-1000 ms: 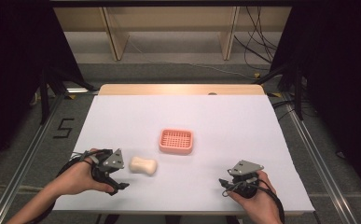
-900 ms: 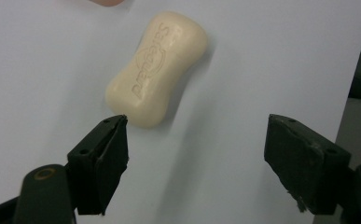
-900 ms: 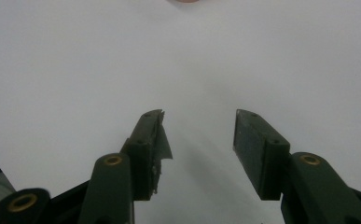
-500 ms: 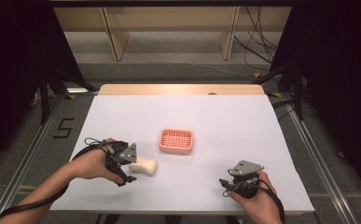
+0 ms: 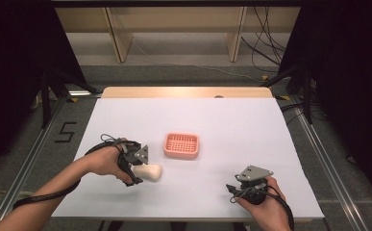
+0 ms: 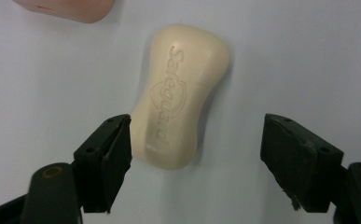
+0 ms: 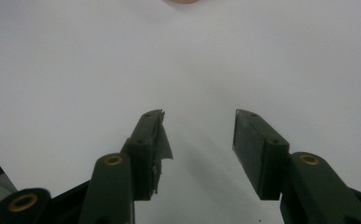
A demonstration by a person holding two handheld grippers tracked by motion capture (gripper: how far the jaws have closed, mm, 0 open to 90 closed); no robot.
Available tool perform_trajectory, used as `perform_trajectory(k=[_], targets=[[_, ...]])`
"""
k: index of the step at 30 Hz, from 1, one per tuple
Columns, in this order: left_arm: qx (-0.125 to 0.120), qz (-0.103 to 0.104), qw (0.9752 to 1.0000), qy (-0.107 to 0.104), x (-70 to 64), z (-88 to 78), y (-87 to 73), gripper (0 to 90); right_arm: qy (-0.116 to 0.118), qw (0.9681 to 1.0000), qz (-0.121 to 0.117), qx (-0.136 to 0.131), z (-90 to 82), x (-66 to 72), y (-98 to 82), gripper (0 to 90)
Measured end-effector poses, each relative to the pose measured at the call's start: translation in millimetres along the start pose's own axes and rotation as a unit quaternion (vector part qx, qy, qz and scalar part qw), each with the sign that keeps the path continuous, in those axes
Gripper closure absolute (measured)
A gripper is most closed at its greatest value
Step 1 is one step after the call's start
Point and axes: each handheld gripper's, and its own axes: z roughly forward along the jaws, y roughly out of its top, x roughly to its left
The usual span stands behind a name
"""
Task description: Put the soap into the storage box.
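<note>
A cream bar of soap (image 5: 149, 172) (image 6: 183, 96) lies flat on the white table sheet (image 5: 231, 130), stamped lettering facing up. My left gripper (image 5: 138, 169) (image 6: 197, 144) is open over it, its near end lying between the jaws; the left pad (image 6: 118, 144) is right beside the soap's edge and the right pad (image 6: 290, 149) stands well apart. A pink soap dish (image 5: 181, 145) with a grid floor sits just beyond, and its corner (image 6: 71, 8) shows at the top of the left gripper view. My right gripper (image 5: 232, 189) (image 7: 199, 135) rests open near the front right with nothing between its jaws.
The table's wooden far edge (image 5: 188, 92) borders the sheet. Beyond it are a grey floor, shelf legs and cables (image 5: 265, 57). Metal rails (image 5: 318, 144) run along both sides of the table. A dark marker "5" (image 5: 67, 131) sits on the floor at left.
My left gripper has moved right and forward up to the soap, and its jaws now straddle the bar's near end. The right gripper has stayed in place.
</note>
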Motion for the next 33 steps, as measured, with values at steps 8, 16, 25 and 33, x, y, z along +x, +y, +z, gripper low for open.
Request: perform_trajectory(k=[8, 16, 25, 33], targets=[[0.014, 0.018, 0.9997, -0.007, 6.3, 6.7, 6.4, 25.5, 0.0, 1.0, 0.001, 0.0, 0.2, -0.3, -0.4, 53.0], [0.024, 0.031, 0.9992, -0.01, 10.2, 13.1, 11.9, 26.6, 0.002, 1.0, 0.003, 0.0, 0.1, -0.2, -0.4, 53.0], [0.035, 0.038, 0.9985, -0.019, 13.9, 22.0, 15.1, 27.6, 0.002, 1.0, 0.002, 0.002, 0.2, -0.6, -0.8, 52.9], [0.038, 0.035, 0.9983, -0.026, 16.9, 27.9, 17.8, 29.4, 0.002, 1.0, 0.002, 0.001, 0.4, -0.8, -0.9, 52.8]])
